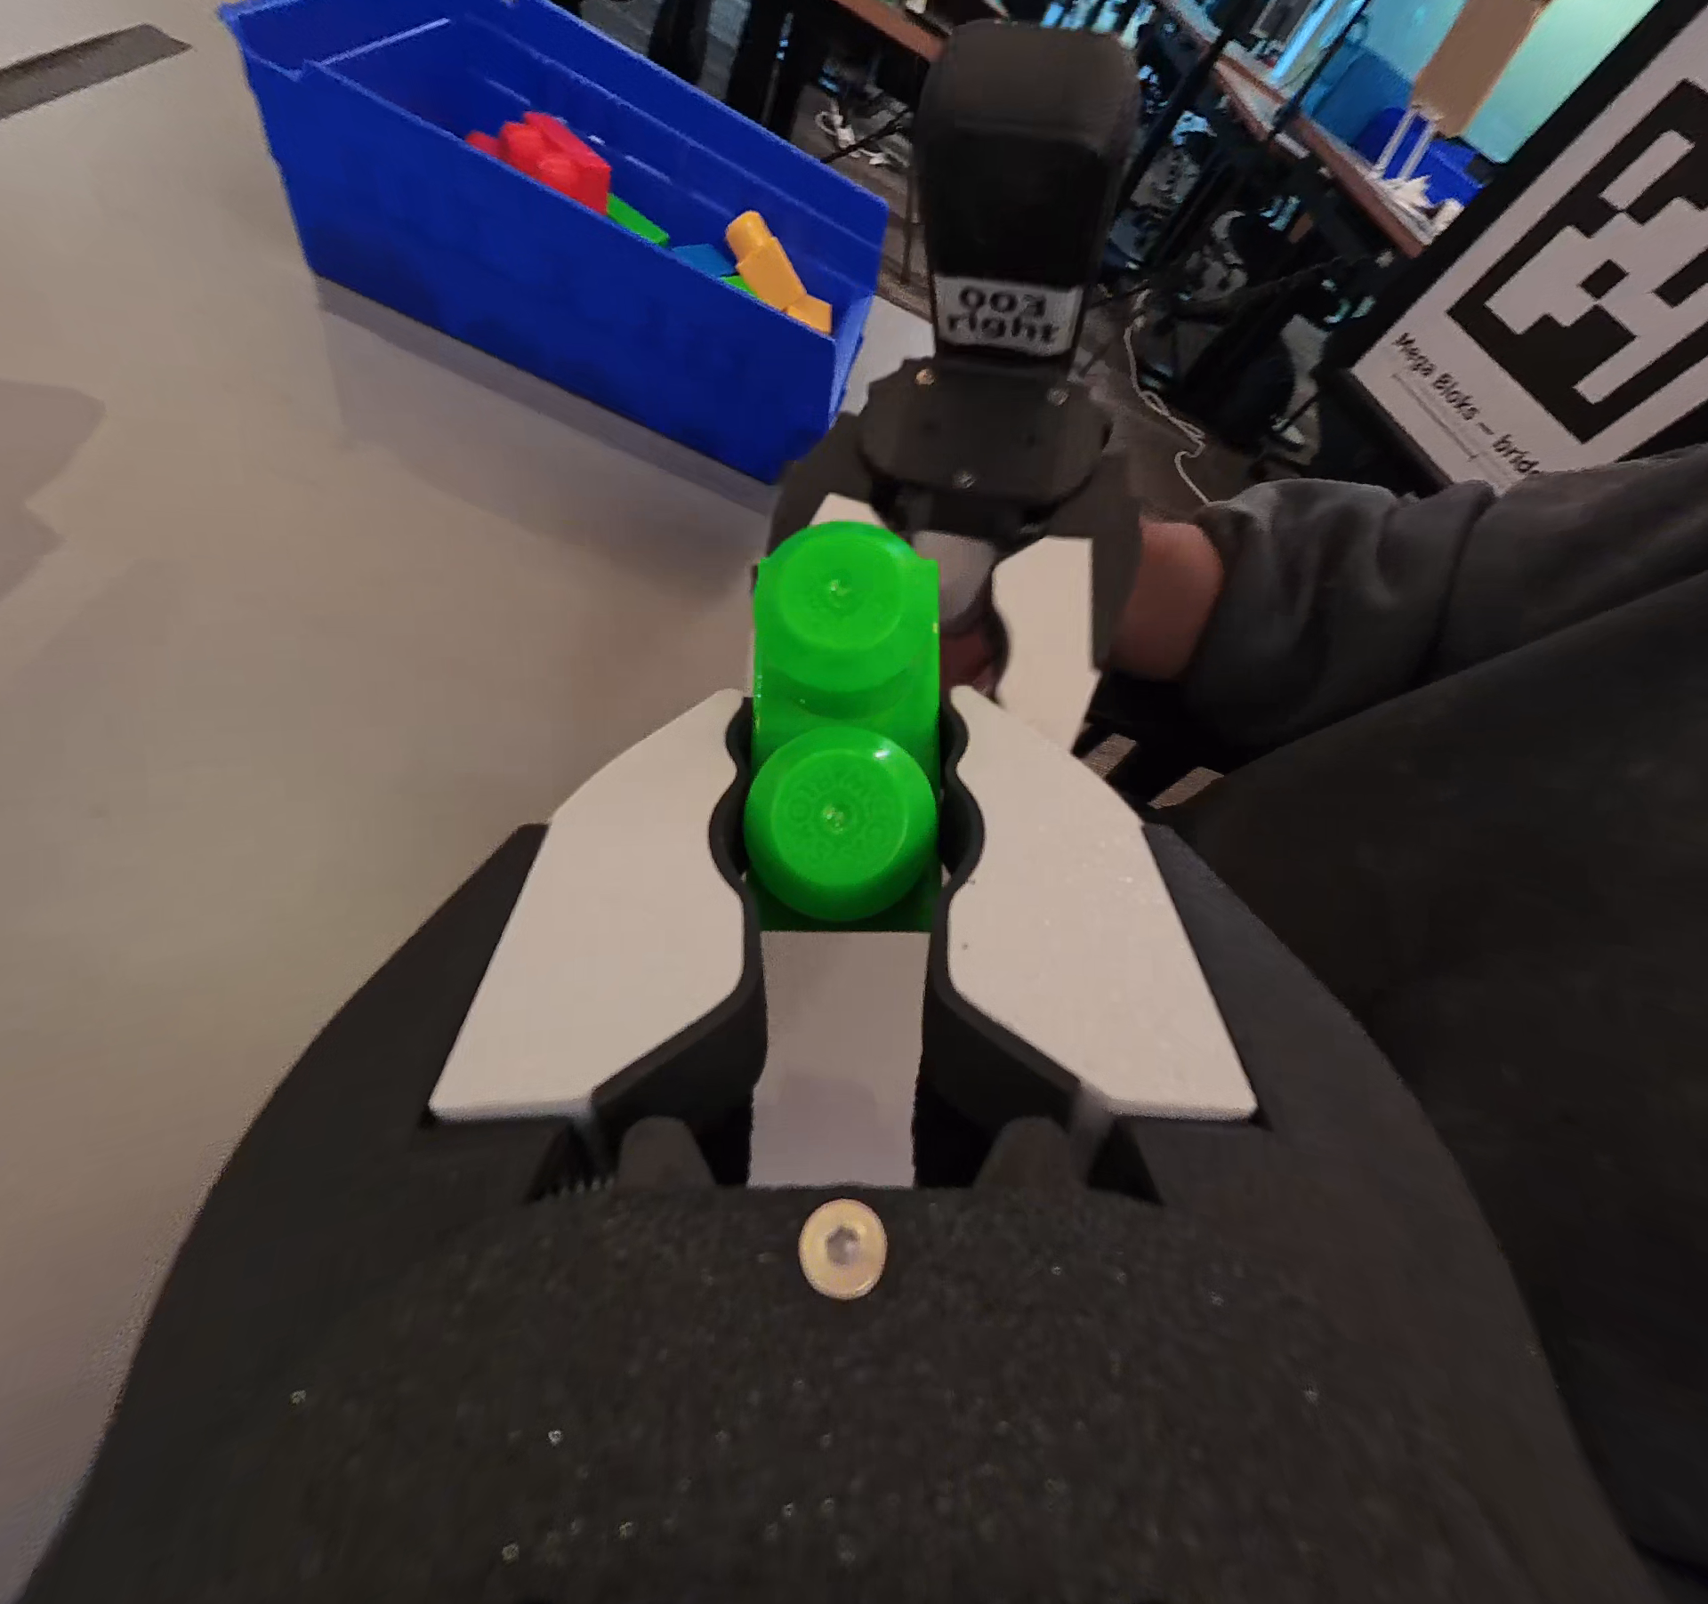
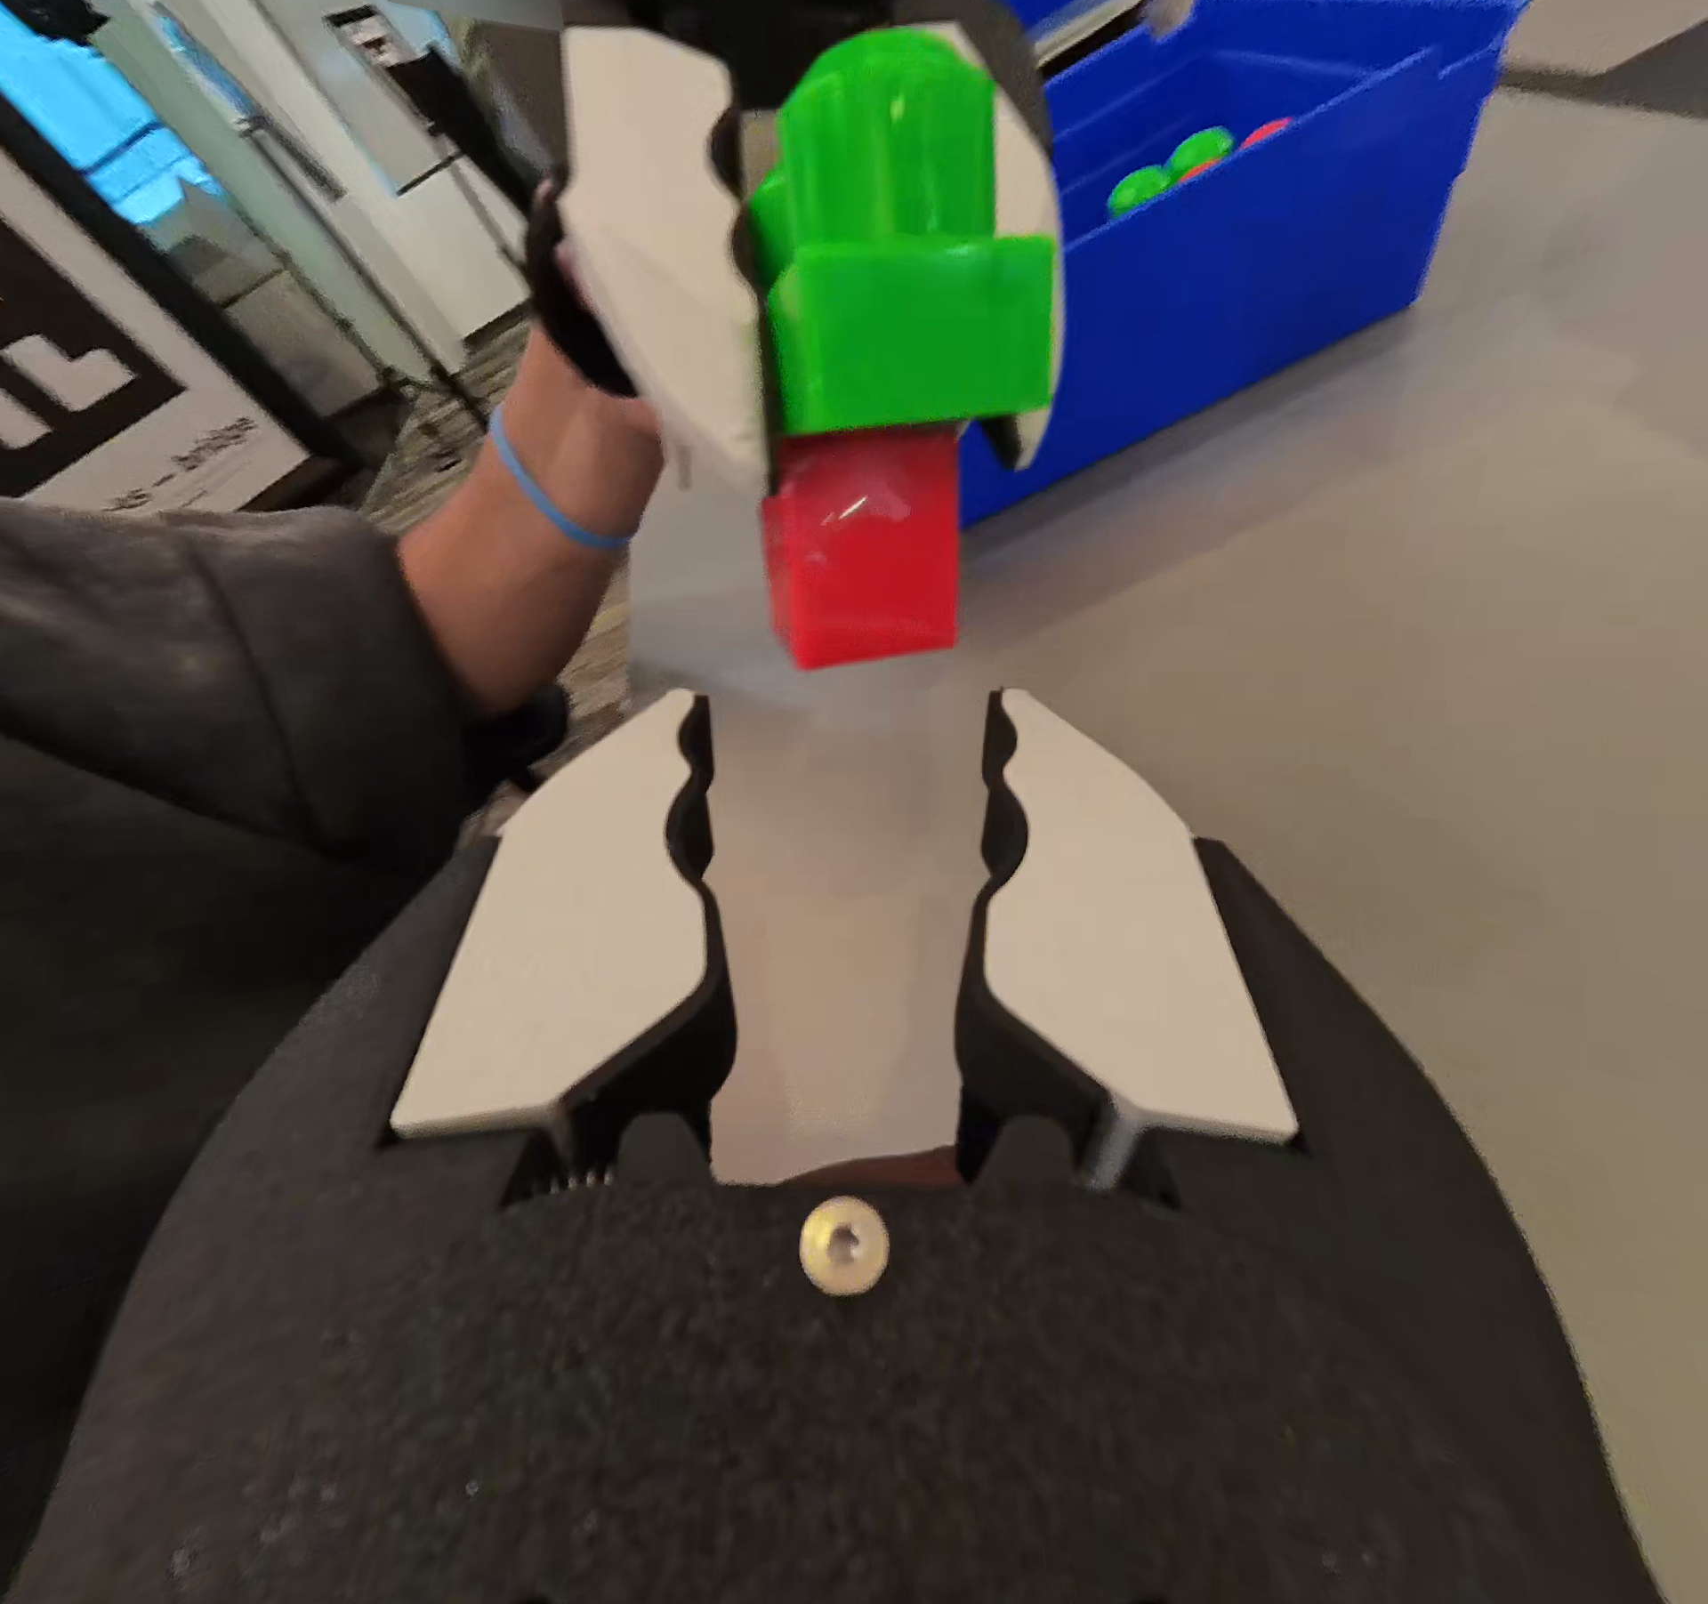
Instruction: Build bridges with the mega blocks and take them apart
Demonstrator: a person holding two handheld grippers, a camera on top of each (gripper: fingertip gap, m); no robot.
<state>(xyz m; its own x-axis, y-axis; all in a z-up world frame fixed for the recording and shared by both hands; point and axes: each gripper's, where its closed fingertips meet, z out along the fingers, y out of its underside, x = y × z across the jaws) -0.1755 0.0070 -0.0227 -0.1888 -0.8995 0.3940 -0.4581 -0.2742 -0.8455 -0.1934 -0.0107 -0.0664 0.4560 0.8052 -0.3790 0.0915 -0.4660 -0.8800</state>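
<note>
Your left gripper has its jaws squeezed tight on the green block, with its two round bumps facing the camera. A red block is stuck to the green one and hangs out past the jaws. Your right gripper has its jaws apart and holds nothing; it sits just in front of the red block, not touching it. Farther out, the blue bin rests on the grey desk with more red, green and orange blocks inside.
</note>
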